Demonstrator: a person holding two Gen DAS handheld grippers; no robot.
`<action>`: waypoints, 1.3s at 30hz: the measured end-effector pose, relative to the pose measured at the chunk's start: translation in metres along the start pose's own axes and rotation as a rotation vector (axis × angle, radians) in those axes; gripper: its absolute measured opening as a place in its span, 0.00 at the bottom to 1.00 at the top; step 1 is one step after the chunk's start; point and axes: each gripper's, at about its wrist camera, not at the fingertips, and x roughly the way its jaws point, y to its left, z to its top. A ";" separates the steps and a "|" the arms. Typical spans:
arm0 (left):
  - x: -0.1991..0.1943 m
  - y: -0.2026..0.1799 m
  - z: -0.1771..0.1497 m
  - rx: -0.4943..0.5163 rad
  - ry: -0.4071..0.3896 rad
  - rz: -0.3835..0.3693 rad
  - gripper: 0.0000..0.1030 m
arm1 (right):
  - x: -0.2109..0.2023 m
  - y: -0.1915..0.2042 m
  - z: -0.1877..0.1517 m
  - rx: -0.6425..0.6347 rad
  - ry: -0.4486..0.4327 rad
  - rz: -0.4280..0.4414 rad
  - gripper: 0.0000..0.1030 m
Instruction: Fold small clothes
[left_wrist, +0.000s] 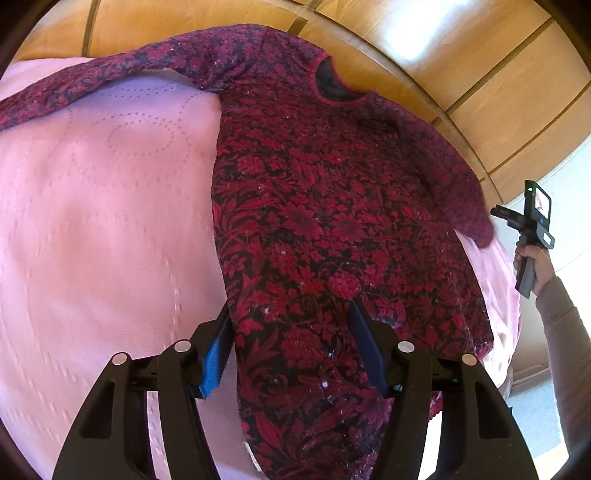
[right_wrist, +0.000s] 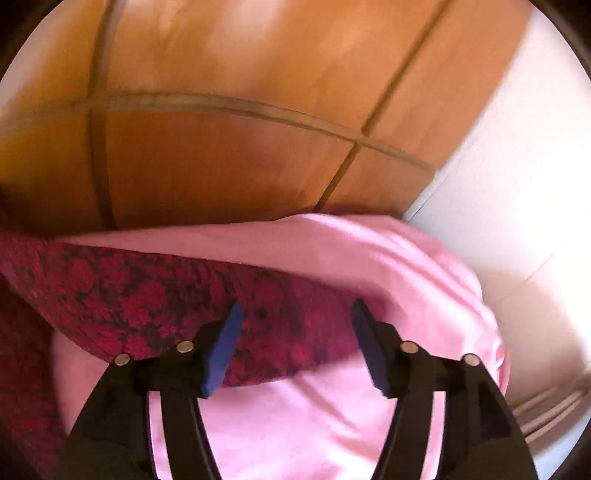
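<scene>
red-and-black floral top (left_wrist: 332, 221) spread flat, face up, on a pink bedcover (left_wrist: 110, 221) before a wooden panel (left_wrist: 461, 55); both sleeves out, no fold made yet, so all folding appears to remain. left tool (left_wrist: 288, 343) stands apart astride the hem, not visibly pressing. right tool (right_wrist: 295, 343) stands apart over the right sleeve's (right_wrist: 166, 295) end, nothing gripped.

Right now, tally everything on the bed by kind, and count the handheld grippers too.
Red floral long-sleeved garment: 1
Pink bedspread under it: 1
Handheld grippers: 2, the left gripper over the garment's hem, the right gripper over a sleeve, both with jaws apart
Total: 4
</scene>
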 end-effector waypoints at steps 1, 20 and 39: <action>0.000 0.000 -0.001 0.001 -0.002 0.000 0.58 | -0.010 -0.003 -0.010 0.014 -0.019 0.002 0.83; -0.007 0.016 -0.021 -0.065 -0.014 -0.115 0.34 | -0.088 0.003 -0.161 -0.111 0.216 0.796 0.47; -0.125 0.013 -0.009 0.088 -0.138 -0.123 0.12 | -0.218 0.004 -0.153 -0.373 -0.045 0.865 0.00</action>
